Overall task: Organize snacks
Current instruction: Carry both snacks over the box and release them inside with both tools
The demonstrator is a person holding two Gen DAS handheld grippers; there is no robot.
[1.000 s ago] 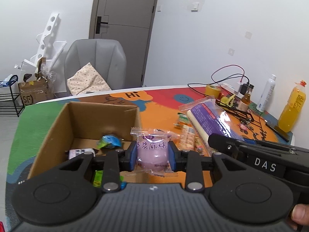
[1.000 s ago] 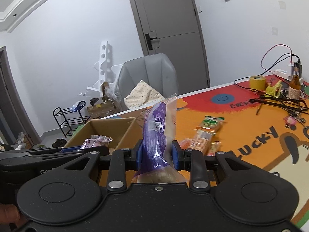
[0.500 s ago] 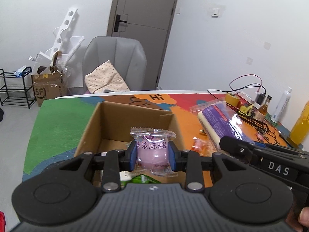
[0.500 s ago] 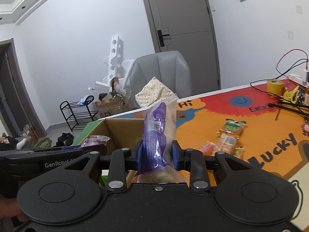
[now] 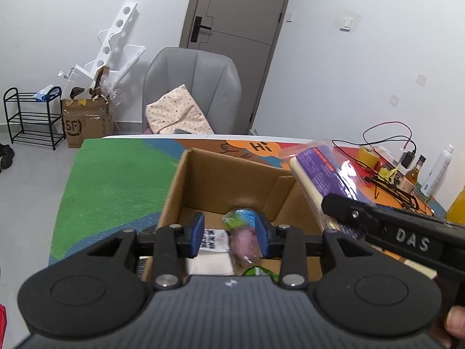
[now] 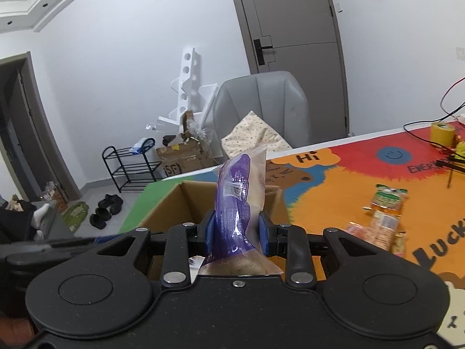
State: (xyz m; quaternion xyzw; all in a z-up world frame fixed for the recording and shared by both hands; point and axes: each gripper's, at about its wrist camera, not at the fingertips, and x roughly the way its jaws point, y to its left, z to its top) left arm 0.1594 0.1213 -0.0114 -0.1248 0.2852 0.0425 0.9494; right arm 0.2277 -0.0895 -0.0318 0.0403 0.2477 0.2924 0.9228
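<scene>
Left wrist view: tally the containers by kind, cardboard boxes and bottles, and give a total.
Cardboard boxes: 2 (open brown cardboard box on the table, taped brown cardboard box on the floor)
Bottles: 3 (small brown glass bottle, tall white bottle, orange plastic bottle)
Total: 5

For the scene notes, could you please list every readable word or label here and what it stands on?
"DAS": on the right gripper's arm, seen from the left wrist.
"Hi": on the table mat.
"SF": on the floor box.
"EVER…", "Luck…": mat words, cut off.
Print on the purple packet and on the white packet in the cardboard box: too blurred.
</scene>
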